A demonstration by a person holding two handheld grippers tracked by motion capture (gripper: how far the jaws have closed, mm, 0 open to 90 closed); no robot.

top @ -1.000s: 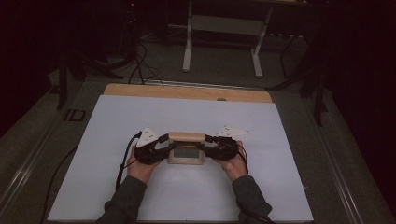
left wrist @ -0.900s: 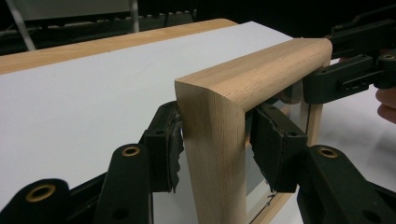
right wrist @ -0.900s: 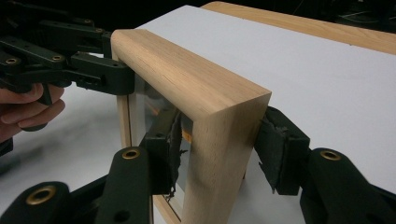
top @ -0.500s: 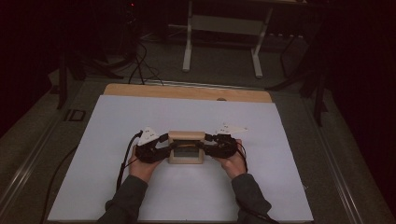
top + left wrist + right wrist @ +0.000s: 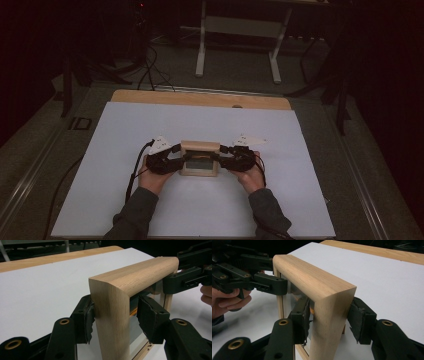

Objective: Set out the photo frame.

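Both grippers meet at a small wooden frame [image 5: 200, 157] standing upright on the white table top [image 5: 125, 130], roughly at its middle and close to the person's side. At the frame's left post, the left gripper [image 5: 176, 156] straddles the wood with its jaws spread: in the left gripper view, the left pad [image 5: 88, 319] lies against the post's outer face, while the right pad [image 5: 148, 317] stands clear of the wood on the glazed side, a gap showing between them. Those jaws have just been opening, with the post [image 5: 112, 322] between them. At the opposite end, the right gripper [image 5: 224, 156] brackets the frame's other post [image 5: 329, 325]; in the right gripper view, its left pad [image 5: 303, 318] sits on the inner, glazed side next to the wood and its right pad [image 5: 359, 320] just beside the outer face, though whether the two truly press the post cannot be told. A rounded top rail [image 5: 140, 272] joins the two posts, and a clear pane [image 5: 136, 330] fills the opening below it. The person's left hand [image 5: 152, 177] and right hand [image 5: 250, 176] grip the tools from the near edge, dark sleeves [image 5: 135, 215] running off the bottom of the high view. A bare wooden strip [image 5: 200, 99] edges the table's far side, with the legs of a white stand [image 5: 202, 45] on the dark floor beyond.
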